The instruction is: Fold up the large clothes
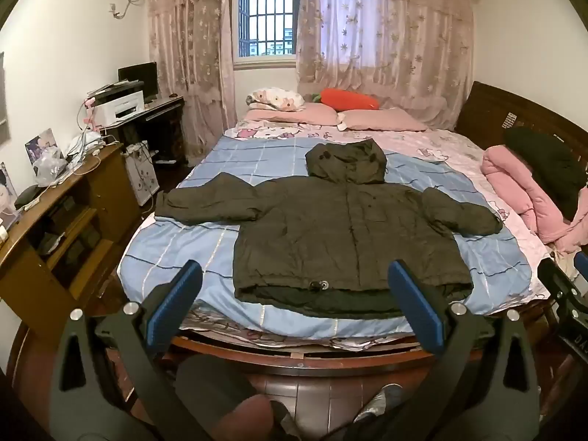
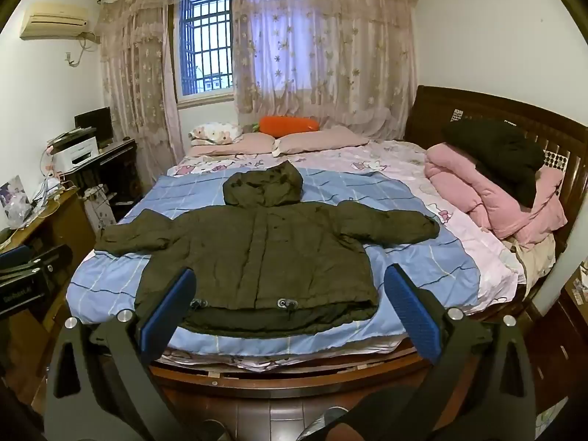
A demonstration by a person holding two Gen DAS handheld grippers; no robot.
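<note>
- We see the jacket [image 1: 341,235] laid flat and face up on the blue sheet [image 1: 176,253] at the foot of the bed [image 1: 308,358], hood [image 1: 347,161] pointing toward the pillows [image 1: 382,119]; spread like this, every edge is reachable for folding.
- Both sleeves stretch out sideways, so we judge no fold has been made yet.
- Our left gripper [image 1: 294,308] hangs above the bed's near edge with its jaws spread wide, holding nothing and clear of the cloth.
- Our right gripper [image 2: 290,310] is likewise wide apart and empty, short of the hem [image 2: 279,308].
- We stand centred on the jacket, probably so each gripper can take its own side.
- Pink bedding [image 2: 488,191] with a dark garment [image 2: 496,150] on top is piled at the right, well apart from the jacket.
</note>
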